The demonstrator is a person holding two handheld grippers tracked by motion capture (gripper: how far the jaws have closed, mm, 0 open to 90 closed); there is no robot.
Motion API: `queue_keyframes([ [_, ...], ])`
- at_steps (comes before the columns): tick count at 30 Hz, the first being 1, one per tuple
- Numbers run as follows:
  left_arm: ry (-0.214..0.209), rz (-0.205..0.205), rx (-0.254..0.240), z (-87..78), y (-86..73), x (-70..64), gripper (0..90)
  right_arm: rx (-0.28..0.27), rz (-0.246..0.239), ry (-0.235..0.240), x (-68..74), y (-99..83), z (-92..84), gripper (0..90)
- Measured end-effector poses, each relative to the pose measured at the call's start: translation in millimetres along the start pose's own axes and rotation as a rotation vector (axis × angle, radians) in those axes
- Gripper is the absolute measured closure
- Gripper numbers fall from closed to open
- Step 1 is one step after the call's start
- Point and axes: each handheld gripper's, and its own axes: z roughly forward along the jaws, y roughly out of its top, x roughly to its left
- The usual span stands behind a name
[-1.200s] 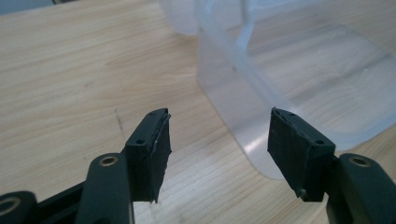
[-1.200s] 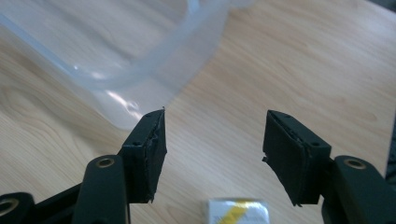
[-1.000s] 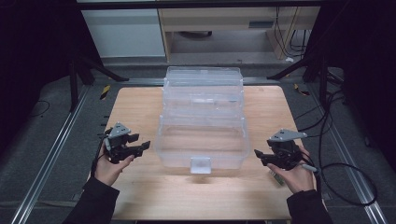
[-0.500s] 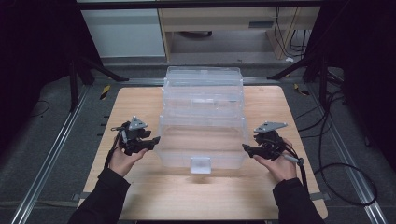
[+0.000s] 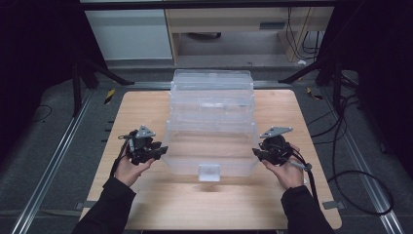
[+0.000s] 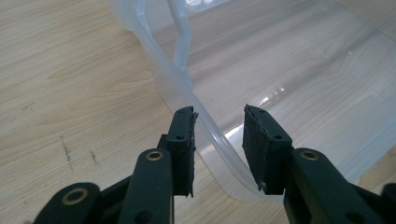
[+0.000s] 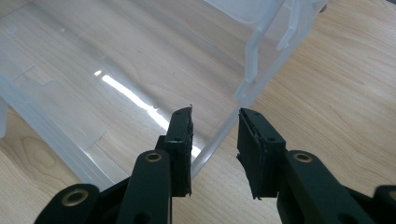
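A clear plastic storage bin stands on the wooden table, with a white latch tab on its near wall. My left gripper is at the bin's left wall. In the left gripper view its jaws straddle the bin's rim, which lies against the left pad with a gap to the other. My right gripper is at the right wall, its jaws straddling the wall edge with space left. Both pairs of jaws have just been closing, with the rim between them.
More clear plastic, a raised lid or further tiers, rises behind the bin toward the table's far edge. Black stand legs and cables lie on the floor around the table. Bare wood lies in front of the bin.
Both hands moved inward from the table's sides to the bin's left and right walls. Both pairs of jaws narrowed and now straddle the rim.
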Motion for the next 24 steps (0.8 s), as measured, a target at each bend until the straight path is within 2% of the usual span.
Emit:
queue_keyframes([
  [4,-0.003,-0.009,-0.008,-1.9,-1.3,-1.1,65.0,-0.009,0.002,0.002,-0.5,-0.4,0.5,66.4],
  [6,-0.003,-0.011,-0.012,-4.2,-2.1,-2.4,66.5,-0.030,-0.007,-0.005,-1.3,0.0,0.6,70.1],
  [11,-0.004,-0.020,-0.013,-6.9,-3.7,-4.9,66.3,-0.029,0.003,-0.011,-2.3,1.7,1.5,69.9],
  [13,0.015,-0.009,-0.011,-4.9,-3.5,-4.2,64.9,-0.012,0.004,-0.014,-0.9,1.1,1.6,64.6],
  [14,0.027,-0.009,-0.010,-2.4,-3.3,-2.8,57.8,0.001,0.001,-0.027,0.7,0.1,2.9,60.1],
  [15,0.017,-0.017,-0.008,-0.5,-3.1,-1.2,55.8,0.004,0.005,-0.026,2.2,-1.2,5.1,58.5],
  [16,0.011,-0.028,-0.006,1.4,-3.0,-0.6,56.1,0.008,0.010,-0.031,3.0,-1.8,7.0,57.7],
  [20,0.012,-0.027,0.003,4.6,-2.1,-2.8,59.8,0.015,0.035,-0.025,1.1,-0.7,11.5,58.4],
  [24,0.011,-0.052,0.003,2.2,-2.6,-4.3,61.7,0.012,0.031,-0.023,-0.1,-0.3,13.8,58.2],
])
